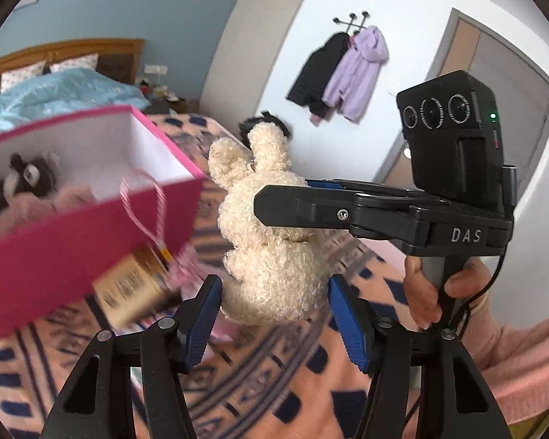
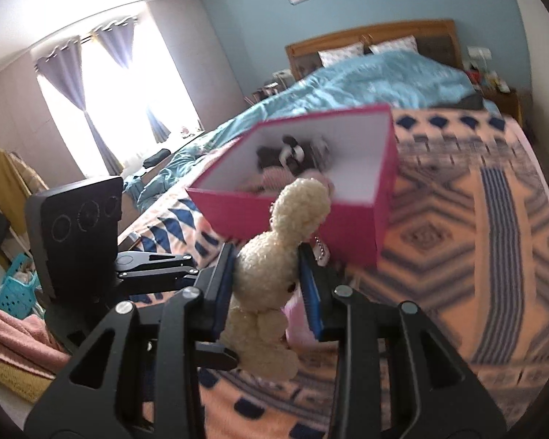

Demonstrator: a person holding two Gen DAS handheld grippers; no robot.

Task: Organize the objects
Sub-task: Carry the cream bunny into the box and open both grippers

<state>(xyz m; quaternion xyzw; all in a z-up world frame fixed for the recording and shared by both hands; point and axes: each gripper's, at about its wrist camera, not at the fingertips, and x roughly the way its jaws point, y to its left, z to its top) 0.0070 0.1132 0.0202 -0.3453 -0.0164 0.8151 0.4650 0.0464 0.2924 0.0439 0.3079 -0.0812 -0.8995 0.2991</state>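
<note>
A cream plush toy (image 1: 271, 234) with curly, woolly pile and two rounded ears hangs in the air above the bed (image 2: 457, 219), just beside a pink gift bag (image 1: 73, 219). The bag is stiff card, magenta outside and plain white inside, boxy and open at the top, with a striped pink-and-white ribbon handle (image 1: 142, 205) and a blurred gold tag (image 1: 135, 281) dangling off its near face. Inside the bag lies a dark, fluffy stuffed animal (image 2: 292, 153) with a white muzzle, resting on something pale pink (too blurred to name). In the right wrist view the bag sits directly behind the cream toy, on a fleecy blanket (image 2: 475, 256) printed with navy geometric bands on peach.

The right gripper (image 2: 267, 281) is clamped on the cream plush toy, its ribbed blue pads pressing the toy's middle from both sides, the head poking up past the fingertips and the legs hanging below. A small bead chain (image 2: 322, 248) hangs next to the toy's right side. In the left wrist view this gripper reaches in sideways, held in a hand (image 1: 432, 285) with a pink sleeve.

The left gripper (image 1: 274, 314) stands with its jaws apart, the blue pads flanking the toy's lower body without visibly squeezing it, to the right of the bag.
</note>
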